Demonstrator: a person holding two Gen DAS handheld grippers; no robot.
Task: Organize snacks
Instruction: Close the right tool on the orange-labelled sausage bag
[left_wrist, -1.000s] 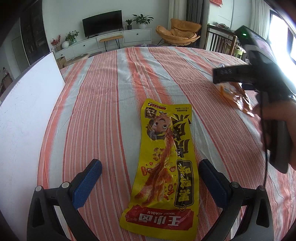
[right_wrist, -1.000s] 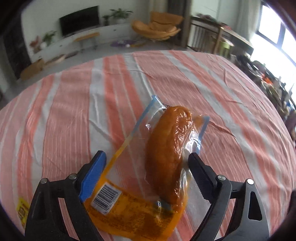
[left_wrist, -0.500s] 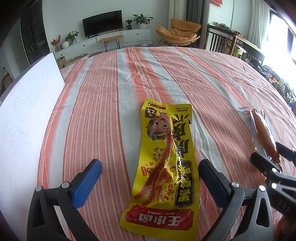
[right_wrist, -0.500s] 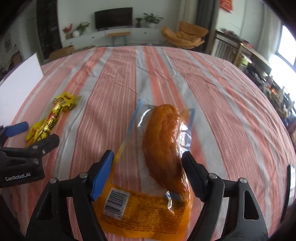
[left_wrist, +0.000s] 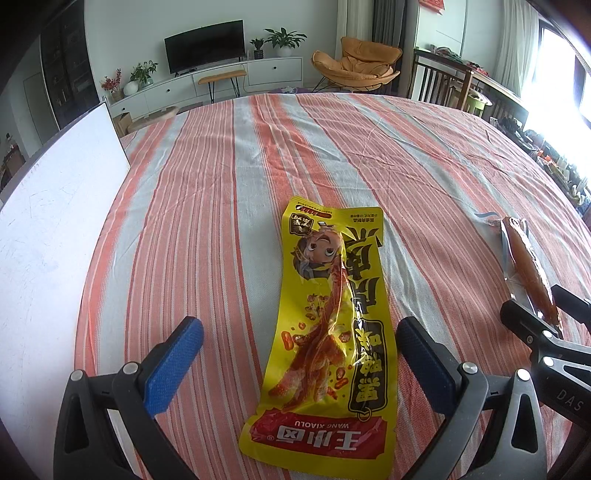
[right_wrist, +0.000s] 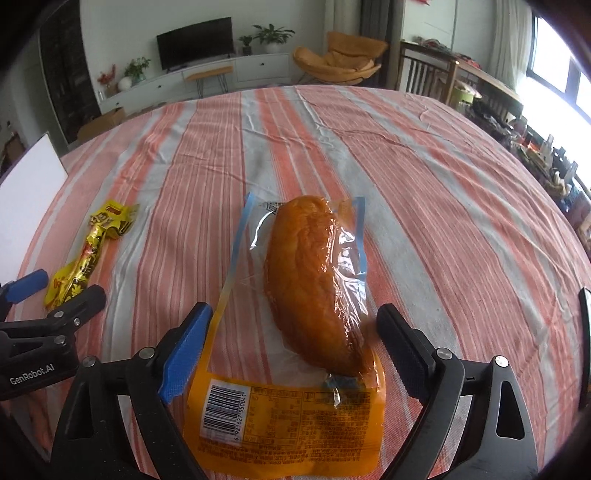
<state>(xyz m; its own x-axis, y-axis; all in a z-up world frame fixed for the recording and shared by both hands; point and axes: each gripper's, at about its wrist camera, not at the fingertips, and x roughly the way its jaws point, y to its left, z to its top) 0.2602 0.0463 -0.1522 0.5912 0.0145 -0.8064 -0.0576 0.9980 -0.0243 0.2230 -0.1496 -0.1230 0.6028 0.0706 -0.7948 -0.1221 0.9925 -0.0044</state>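
A long yellow snack packet (left_wrist: 328, 325) with a cartoon face lies flat on the striped tablecloth, between the open fingers of my left gripper (left_wrist: 299, 350). A clear and orange packet holding an orange-brown chicken piece (right_wrist: 314, 288) lies between the open fingers of my right gripper (right_wrist: 291, 347). Neither gripper touches its packet. In the left wrist view the chicken packet (left_wrist: 528, 266) and the right gripper (left_wrist: 539, 314) show at the right. In the right wrist view the yellow packet (right_wrist: 88, 251) and the left gripper (right_wrist: 51, 291) show at the left.
A white board (left_wrist: 48, 229) stands along the table's left side; it also shows in the right wrist view (right_wrist: 26, 195). The orange and grey striped cloth (left_wrist: 295, 147) covers the table. Chairs and a TV cabinet stand beyond the far edge.
My right gripper came down from above the table to table level beside the left one, and the chicken packet now lies flat. The left gripper and yellow packet have not moved.
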